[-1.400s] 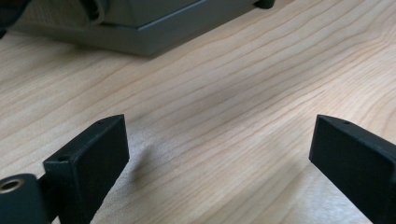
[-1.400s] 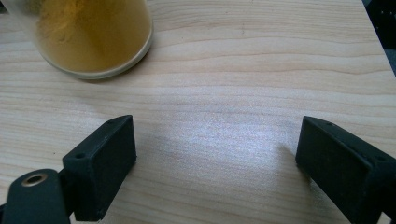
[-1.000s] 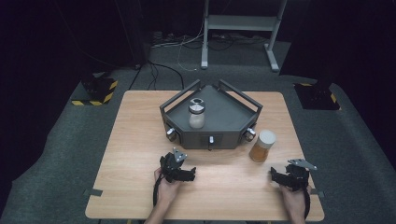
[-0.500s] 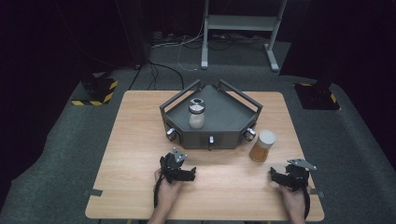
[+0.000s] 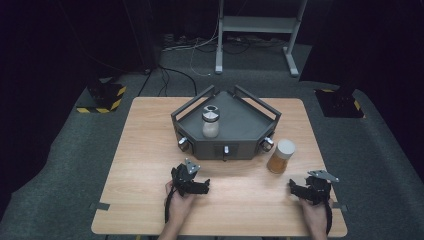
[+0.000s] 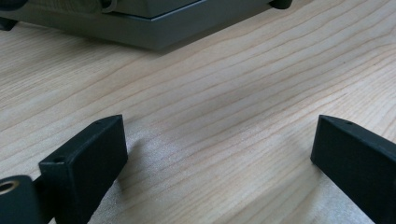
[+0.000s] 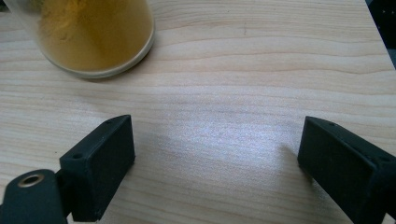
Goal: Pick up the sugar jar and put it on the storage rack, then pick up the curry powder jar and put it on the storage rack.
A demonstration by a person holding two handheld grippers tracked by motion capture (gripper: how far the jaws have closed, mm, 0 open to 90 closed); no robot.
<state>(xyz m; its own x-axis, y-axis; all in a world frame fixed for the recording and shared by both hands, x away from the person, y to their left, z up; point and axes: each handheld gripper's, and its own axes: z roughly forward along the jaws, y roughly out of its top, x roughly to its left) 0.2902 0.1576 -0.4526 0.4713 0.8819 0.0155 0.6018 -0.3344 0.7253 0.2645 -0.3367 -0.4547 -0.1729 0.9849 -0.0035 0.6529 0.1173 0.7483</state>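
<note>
Two tools rest at the table's [image 5: 150,150] near edge — left tool [image 5: 202,186] and right tool [image 5: 294,190], jaws apart, empty; yellow-powder jar [image 5: 280,156] stands near the right tool, beside the grey tray [image 5: 250,120].

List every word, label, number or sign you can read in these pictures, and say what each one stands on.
None: no readable text shows in any view.
Jar of yellow powder: no label to be read.
Jar on the grey tray: no label to be read.
Grey tray: front knobs too small to show any marking.
Yellow-and-black hazard stripes on a floor base left of the table: a sign, no words.
</note>
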